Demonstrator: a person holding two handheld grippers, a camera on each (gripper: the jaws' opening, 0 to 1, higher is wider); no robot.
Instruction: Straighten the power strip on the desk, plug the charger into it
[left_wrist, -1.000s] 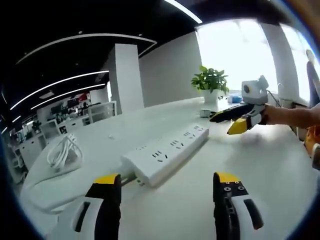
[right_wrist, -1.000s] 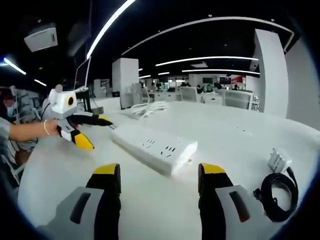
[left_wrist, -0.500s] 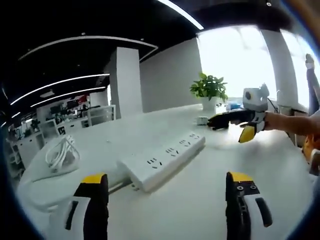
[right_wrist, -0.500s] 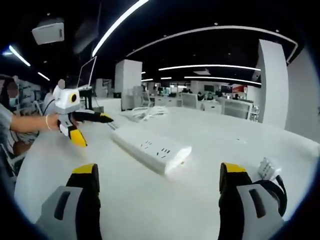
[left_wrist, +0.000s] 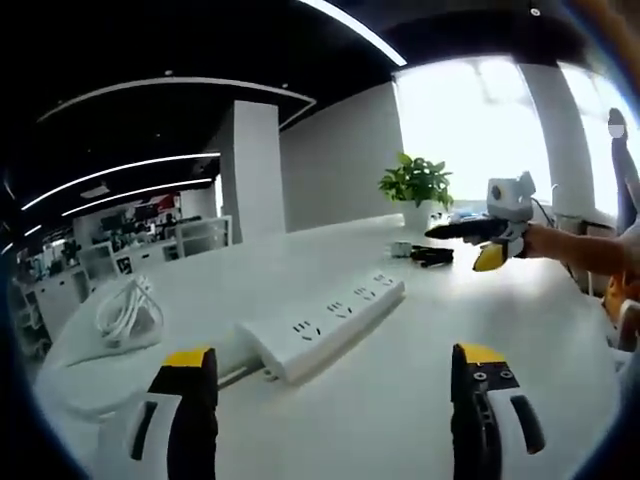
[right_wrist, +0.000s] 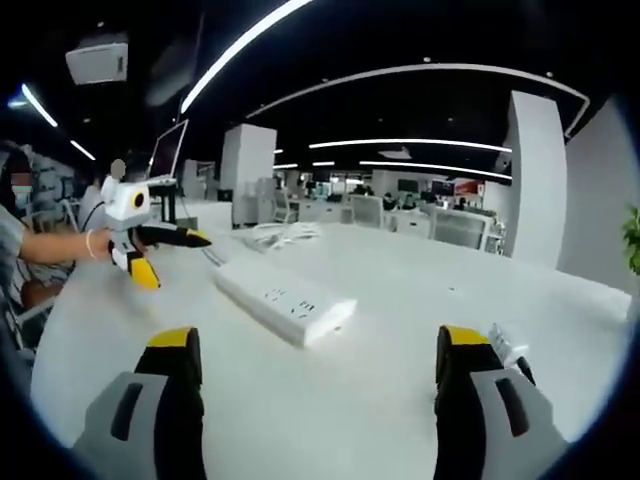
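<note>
A long white power strip (left_wrist: 322, 322) lies slantwise on the white desk (left_wrist: 400, 400), ahead of my left gripper (left_wrist: 334, 357), which is open and empty. Past the strip's far end, my right gripper (left_wrist: 460, 247) hovers open in a person's hand, above the small white charger (left_wrist: 400, 248) and its black cable (left_wrist: 431, 257). In the right gripper view the power strip (right_wrist: 285, 300) lies ahead of the open, empty right gripper (right_wrist: 318, 338). The charger (right_wrist: 505, 346) peeks out behind its right jaw. The left gripper (right_wrist: 175, 258) is open at the far left.
A coil of white cable (left_wrist: 125, 310) rests at the desk's left end, and the same white cable (right_wrist: 285, 235) shows beyond the strip. A potted plant (left_wrist: 415, 185) stands at the far edge. A monitor (right_wrist: 168, 150) rises behind the left gripper.
Both grippers' jaws have spread wider. Both cameras have drawn back a little from the strip. The right gripper has lifted toward the charger, whose black cable now shows in the left gripper view.
</note>
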